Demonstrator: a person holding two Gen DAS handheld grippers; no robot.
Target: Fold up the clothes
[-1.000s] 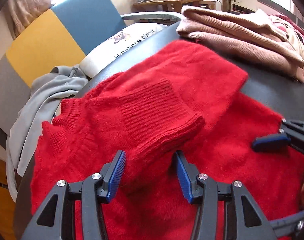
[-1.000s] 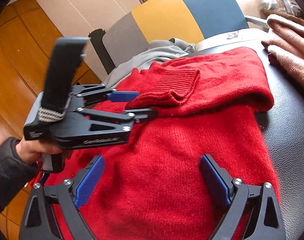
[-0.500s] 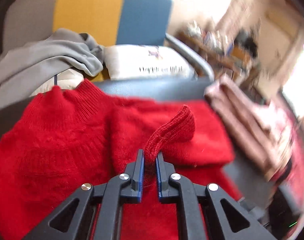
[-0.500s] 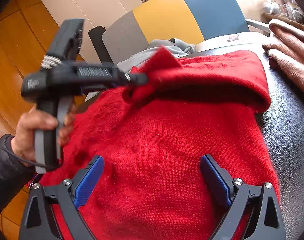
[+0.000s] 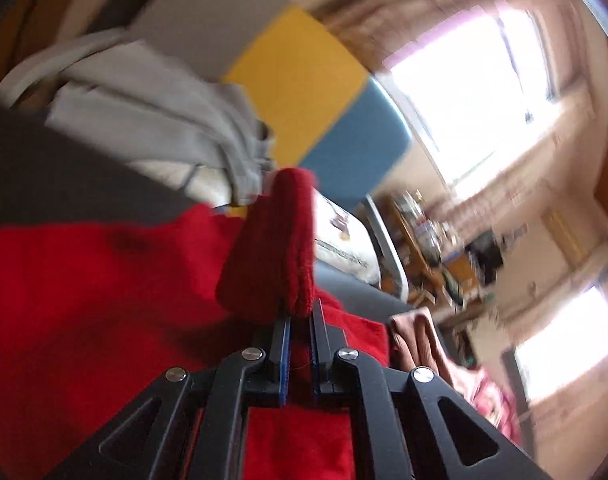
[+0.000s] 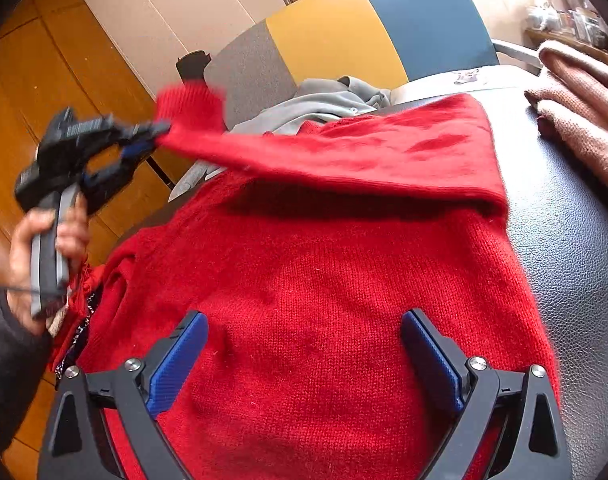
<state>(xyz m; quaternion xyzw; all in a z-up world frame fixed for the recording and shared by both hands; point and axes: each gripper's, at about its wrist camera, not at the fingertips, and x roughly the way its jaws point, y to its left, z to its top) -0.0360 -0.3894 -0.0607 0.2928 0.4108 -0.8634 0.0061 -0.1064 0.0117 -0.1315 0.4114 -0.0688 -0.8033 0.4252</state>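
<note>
The left claw [image 5: 300, 332] is clenched on the ribbed sleeve cuff [image 6: 190, 106] of the red sweater [image 6: 324, 280], lifted off toward ten o'clock. The sweater's body lies on the black desk [image 6: 576, 240]; the right claw [image 6: 304, 356] hovers spread wide over its middle.

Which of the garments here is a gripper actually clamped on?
The red sweater: the left gripper pinches its cuff. The grey garment and pink knits lie untouched.
</note>
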